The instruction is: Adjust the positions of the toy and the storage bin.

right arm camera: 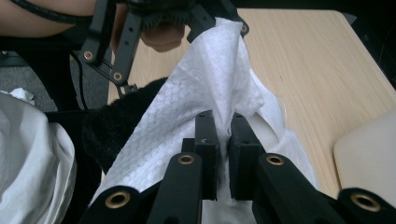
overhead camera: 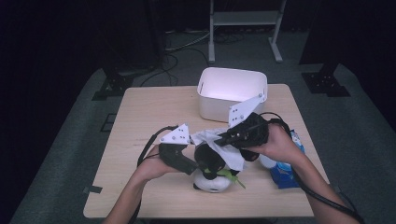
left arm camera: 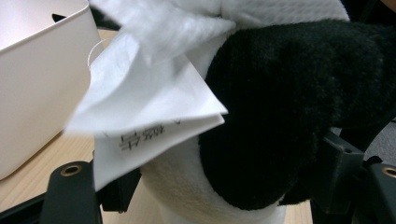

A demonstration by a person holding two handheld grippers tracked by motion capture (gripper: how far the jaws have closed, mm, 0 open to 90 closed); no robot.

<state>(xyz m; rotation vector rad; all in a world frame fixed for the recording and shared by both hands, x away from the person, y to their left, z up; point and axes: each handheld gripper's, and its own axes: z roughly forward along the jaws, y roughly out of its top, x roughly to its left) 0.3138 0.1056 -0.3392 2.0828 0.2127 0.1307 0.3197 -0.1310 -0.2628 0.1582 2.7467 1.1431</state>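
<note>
Tightly nipped, at the right claw (right arm camera: 223, 122), a fold of white tissue (right arm camera: 187, 112), with both black jaws almost together and the sheet pinched flat between the pads. Saw that tissue spread down and away from the grip, draped over the dark fur of a plush panda (left arm camera: 289, 102). Found the left claw (overhead camera: 193, 170) closed partway on the panda from the side: one jaw against the white body, the other against the black fur, the toy squeezed between them. Noted, in the left claw's own view, a smooth printed paper tag (left arm camera: 154, 107) folded just under the crinkled tissue and lying against the panda.

Placed the panda on the tabletop (overhead camera: 149, 112) near its front edge, between the two hands, with a green leaf (overhead camera: 229, 174) across its white lower part. Spotted the right hand (overhead camera: 275, 142) above and just right of the toy, the left hand (overhead camera: 152, 165) low at its left. Marked a white bin (overhead camera: 219, 111) standing upright at the far edge of the tabletop, behind the claws and apart from the panda. Picked out a blue packet (overhead camera: 282, 176) lying at the right, partly under the right forearm.
</note>
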